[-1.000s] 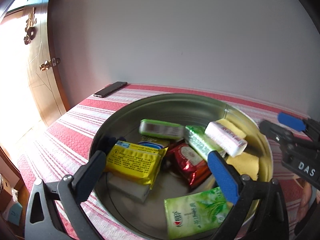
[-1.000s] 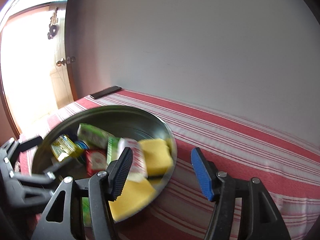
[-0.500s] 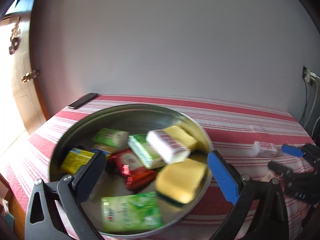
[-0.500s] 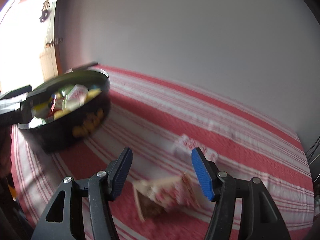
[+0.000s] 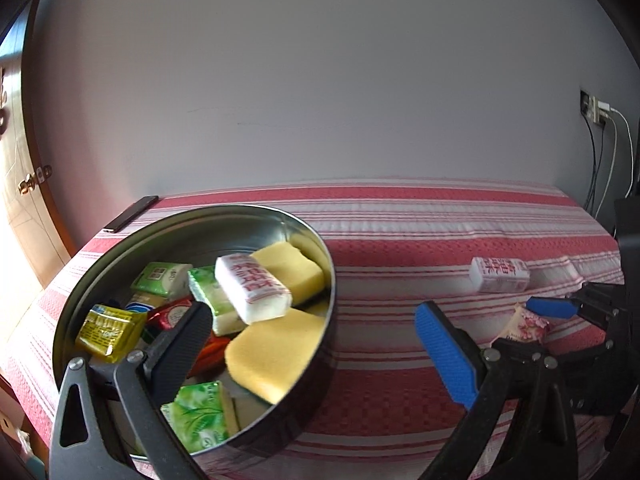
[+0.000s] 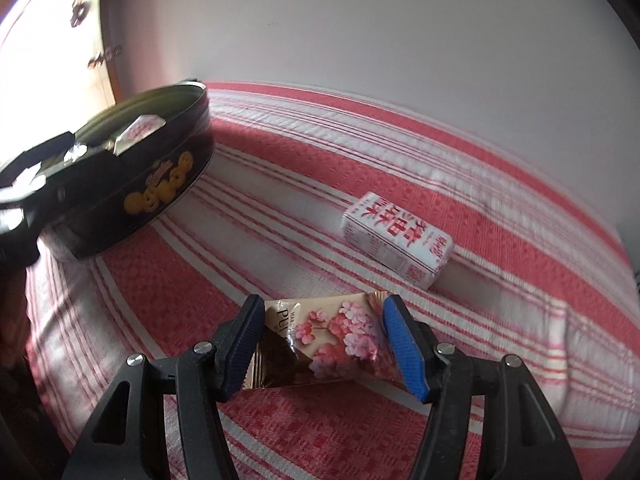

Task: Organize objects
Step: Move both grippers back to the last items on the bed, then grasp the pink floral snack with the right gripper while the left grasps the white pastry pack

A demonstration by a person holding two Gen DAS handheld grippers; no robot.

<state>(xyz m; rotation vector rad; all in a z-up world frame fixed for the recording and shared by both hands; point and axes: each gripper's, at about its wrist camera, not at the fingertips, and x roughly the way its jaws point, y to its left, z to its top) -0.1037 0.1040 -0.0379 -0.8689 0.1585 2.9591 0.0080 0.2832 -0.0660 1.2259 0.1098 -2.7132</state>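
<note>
The round tin (image 5: 304,408) sits left of the left gripper (image 5: 316,356), whose jaws are wide apart. The flower packet (image 6: 332,344) lies between the right gripper (image 6: 324,348) jaws, touching both; it looks light, soft and crinkly, so squeeze its middle gently

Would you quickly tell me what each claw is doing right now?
Left claw: open, holding nothing, over the tin's edge.
Right claw: around the floral packet on the striped cloth; grip cannot be told.

On the bench (image 6: 280,216), the tin (image 6: 132,184) full of packets sits left; a carton (image 6: 398,236) lies right, a wrapped packet (image 6: 324,344) before it.
</note>
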